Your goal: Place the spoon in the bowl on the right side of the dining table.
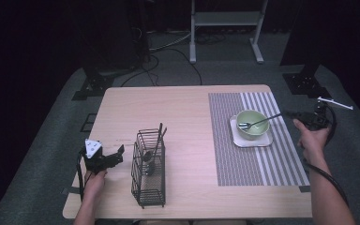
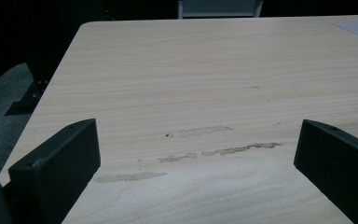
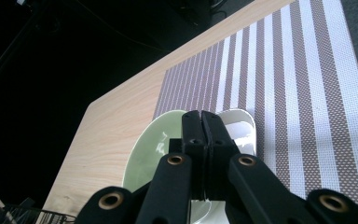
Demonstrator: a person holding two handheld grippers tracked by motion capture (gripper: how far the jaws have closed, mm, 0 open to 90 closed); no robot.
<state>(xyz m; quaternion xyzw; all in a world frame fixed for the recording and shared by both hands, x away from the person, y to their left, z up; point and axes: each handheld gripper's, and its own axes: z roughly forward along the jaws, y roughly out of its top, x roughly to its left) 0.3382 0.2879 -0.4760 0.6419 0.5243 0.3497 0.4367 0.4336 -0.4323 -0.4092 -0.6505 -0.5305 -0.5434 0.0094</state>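
A pale green bowl (image 1: 253,123) stands on a white square plate (image 1: 251,141) on the striped placemat (image 1: 243,159). A metal fork (image 1: 258,123) lies with its head in the bowl and its handle slanting up to the right. My right gripper (image 1: 291,114) meets the handle's end, jaws pressed together on it. In the right gripper view the gripper (image 3: 200,116) is shut and hides the handle, above the bowl (image 3: 147,156) and plate (image 3: 243,125). My left gripper (image 1: 118,153) rests on the table left of the wire rack, open (image 2: 196,154) over bare wood.
A black wire cutlery rack (image 1: 148,173) with a spoon (image 1: 148,159) and dark sticks stands near the front, right of my left gripper. The wooden table (image 1: 178,112) has faint smears (image 2: 214,149). A white stand (image 1: 225,18) is on the floor behind.
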